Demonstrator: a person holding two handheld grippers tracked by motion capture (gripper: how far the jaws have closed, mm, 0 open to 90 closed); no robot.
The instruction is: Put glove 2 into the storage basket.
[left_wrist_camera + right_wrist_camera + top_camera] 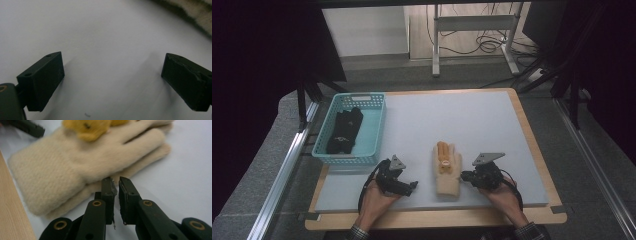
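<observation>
- Right gripper (115,180): jaws nearly together with only a thin slit between them, tips at the near edge of the cream knit gloves (82,167). I see no fabric between the pads, so it reads as clenched on nothing.
- Left gripper (112,75): jaws spread wide over bare white table mat (100,30), holding nothing.
- Gloves lie flat on the mat, front centre, between the two grippers, apparently two stacked, with a yellow bear patch (87,127) on top.
- Risk: closed jaws just push the edge and slide or bunch the gloves instead of gripping.
- Risk: if it does pinch, it may catch one layer only, so the pair splits on lift.
- Risk: soft knit sags and may slip out of a shallow edge grip.
- Container: teal mesh basket (374,125) at the mat's far left holds a black glove pair (344,130); it sits well apart from the cream gloves.
</observation>
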